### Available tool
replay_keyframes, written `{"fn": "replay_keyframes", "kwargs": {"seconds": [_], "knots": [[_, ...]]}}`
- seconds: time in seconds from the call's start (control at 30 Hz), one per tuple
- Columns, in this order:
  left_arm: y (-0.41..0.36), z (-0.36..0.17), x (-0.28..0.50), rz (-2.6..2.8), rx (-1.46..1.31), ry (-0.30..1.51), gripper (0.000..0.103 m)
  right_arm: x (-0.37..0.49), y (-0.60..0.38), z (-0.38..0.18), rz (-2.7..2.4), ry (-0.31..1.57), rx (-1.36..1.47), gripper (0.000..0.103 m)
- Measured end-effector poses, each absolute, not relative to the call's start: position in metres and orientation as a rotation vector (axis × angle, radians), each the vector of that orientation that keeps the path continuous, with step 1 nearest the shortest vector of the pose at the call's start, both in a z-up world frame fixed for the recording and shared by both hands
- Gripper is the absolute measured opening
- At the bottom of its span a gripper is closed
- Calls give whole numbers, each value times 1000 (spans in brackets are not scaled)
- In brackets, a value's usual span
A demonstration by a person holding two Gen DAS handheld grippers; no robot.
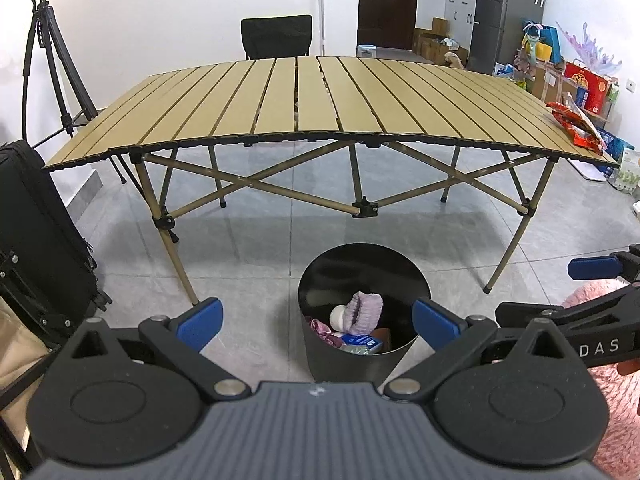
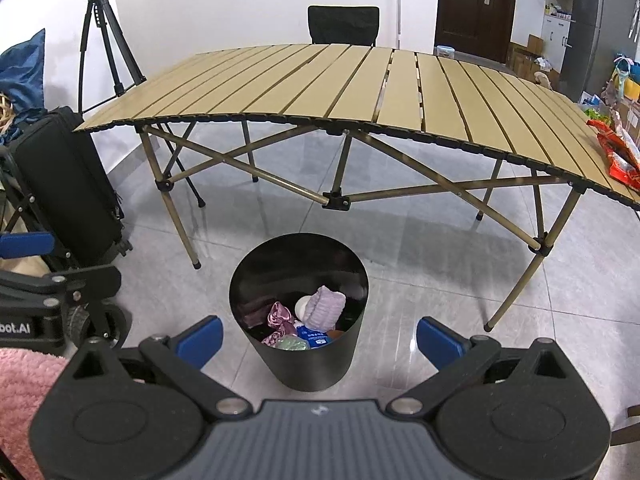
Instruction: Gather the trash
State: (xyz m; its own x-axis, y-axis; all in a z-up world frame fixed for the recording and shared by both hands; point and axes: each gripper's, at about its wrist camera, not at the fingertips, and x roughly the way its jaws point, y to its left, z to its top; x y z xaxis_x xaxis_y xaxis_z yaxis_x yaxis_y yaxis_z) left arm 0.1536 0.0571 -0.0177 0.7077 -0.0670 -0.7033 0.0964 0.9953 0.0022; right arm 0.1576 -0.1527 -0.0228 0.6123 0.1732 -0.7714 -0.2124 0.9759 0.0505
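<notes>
Both the left gripper (image 1: 318,322) and right gripper (image 2: 319,338) hang spread wide and empty above the black trash bin (image 2: 298,364). A red snack wrapper (image 1: 576,126) lies at the slatted table's (image 1: 320,96) right edge.

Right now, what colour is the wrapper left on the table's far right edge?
Red, with some white print. The wrapper shows best in the left wrist view.

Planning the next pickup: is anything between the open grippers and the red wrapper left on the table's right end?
Nothing visible blocks it. The red wrapper lies alone at the right end of the table, whose slats are otherwise bare. Both the left gripper and right gripper hang open and empty above the bin.
</notes>
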Motion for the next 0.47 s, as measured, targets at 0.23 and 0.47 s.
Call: {"fn": "replay_keyframes", "kwargs": {"seconds": [0.23,0.47], "knots": [[60,-16,150,-97,31,776,103,157,-152,-22,222,883,-50,103],[61,-16,152,-87,25,788,103,157,-153,-23,223,884,-52,103]]}}
